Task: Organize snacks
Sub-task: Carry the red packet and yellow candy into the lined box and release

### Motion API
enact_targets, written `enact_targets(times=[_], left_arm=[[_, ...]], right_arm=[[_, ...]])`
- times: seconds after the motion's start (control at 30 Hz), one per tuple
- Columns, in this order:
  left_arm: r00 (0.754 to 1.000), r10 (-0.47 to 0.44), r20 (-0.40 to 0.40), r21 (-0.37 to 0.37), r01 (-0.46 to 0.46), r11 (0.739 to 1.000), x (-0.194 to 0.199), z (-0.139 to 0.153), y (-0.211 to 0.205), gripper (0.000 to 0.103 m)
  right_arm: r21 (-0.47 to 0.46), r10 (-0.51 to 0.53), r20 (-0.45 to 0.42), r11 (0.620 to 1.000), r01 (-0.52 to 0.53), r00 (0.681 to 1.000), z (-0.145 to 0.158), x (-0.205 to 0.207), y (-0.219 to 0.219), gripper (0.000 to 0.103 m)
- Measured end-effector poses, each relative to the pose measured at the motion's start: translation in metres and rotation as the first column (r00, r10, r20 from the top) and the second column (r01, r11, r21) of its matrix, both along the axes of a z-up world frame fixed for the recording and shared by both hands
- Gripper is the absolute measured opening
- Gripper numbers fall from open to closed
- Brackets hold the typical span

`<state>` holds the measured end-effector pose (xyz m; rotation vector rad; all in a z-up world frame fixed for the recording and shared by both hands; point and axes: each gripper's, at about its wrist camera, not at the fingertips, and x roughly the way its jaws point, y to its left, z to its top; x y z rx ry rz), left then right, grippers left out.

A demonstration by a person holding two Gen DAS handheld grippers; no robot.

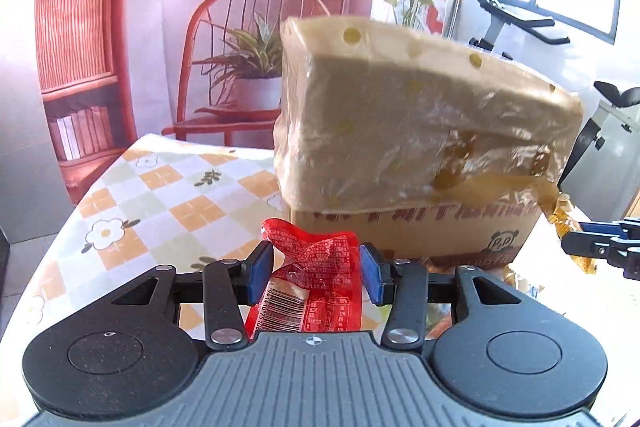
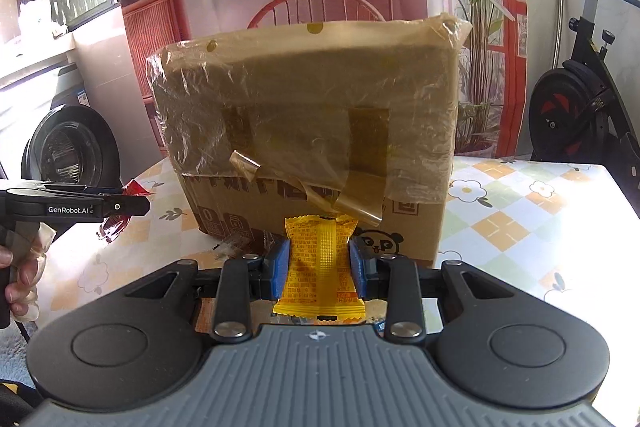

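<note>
With your left tool (image 1: 316, 273) gripping the red packet (image 1: 310, 267) and right tool (image 2: 320, 269) the yellow packet (image 2: 320, 267), carry both over the cardboard box (image 2: 308, 131).

Red snack packet (image 1: 316, 267) sits between my left pads, crinkled and twisted at the top, barcode and white print facing me, lifted off the table. Yellow snack packet (image 2: 320, 263) stands upright in my right grip, back seam down its middle, serrated top edge up, small red print on it. Both hang just in front of the cardboard box (image 2: 304, 131), tape-wrapped on top, panda logo near its lower corner.
</note>
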<state>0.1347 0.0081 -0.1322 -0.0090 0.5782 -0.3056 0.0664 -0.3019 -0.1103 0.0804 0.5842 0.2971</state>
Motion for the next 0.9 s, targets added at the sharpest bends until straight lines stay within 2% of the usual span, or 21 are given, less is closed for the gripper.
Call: enact_targets(times=[0.13,0.27,0.4,0.53,0.7,0.77,0.8,0.83,0.9], left_arm=[[0.993,-0.026,0.115,-0.024,0.029,0.999,-0.004,0.043,-0.008,0.05],[0.97,-0.054,0.236,-0.043,0.066,0.997,0.004,0.082,-0.027,0.05],[0.953,-0.086,0.29,-0.04,0.102,0.994,0.021,0.104,-0.051,0.05],[0.956,-0.101,0.276,-0.042,0.117,0.992,0.057,0.113,-0.078,0.05],[0.969,-0.106,0.223,-0.027,0.115,0.993,0.096,0.105,-0.096,0.051],[0.977,-0.105,0.187,-0.067,0.12,0.991,0.108,0.096,-0.092,0.051],[0.979,-0.108,0.172,-0.082,0.124,0.989,0.111,0.092,-0.092,0.055],[0.983,-0.106,0.151,-0.092,0.121,0.988,0.113,0.085,-0.086,0.063],[0.985,-0.09,0.144,-0.071,0.101,0.992,0.11,0.08,-0.082,0.068]], right_arm=[[0.001,0.025,0.092,1.0,-0.026,0.995,0.031,-0.002,0.004,0.033],[0.005,0.034,0.196,0.999,-0.036,0.98,0.066,0.002,0.007,0.033],[-0.012,0.031,0.271,0.999,-0.029,0.962,0.09,0.02,0.004,0.033],[-0.033,0.019,0.271,0.999,-0.01,0.962,0.096,0.061,0.001,0.033],[-0.05,0.01,0.238,0.999,0.002,0.971,0.089,0.104,0.01,0.033],[-0.039,0.011,0.21,0.999,-0.003,0.978,0.084,0.117,0.012,0.034],[-0.033,0.009,0.194,0.999,-0.002,0.981,0.081,0.121,0.013,0.035],[-0.029,0.005,0.18,1.0,0.0,0.984,0.079,0.124,0.013,0.038],[-0.001,-0.008,0.156,1.0,0.008,0.988,0.074,0.124,0.009,0.04]])
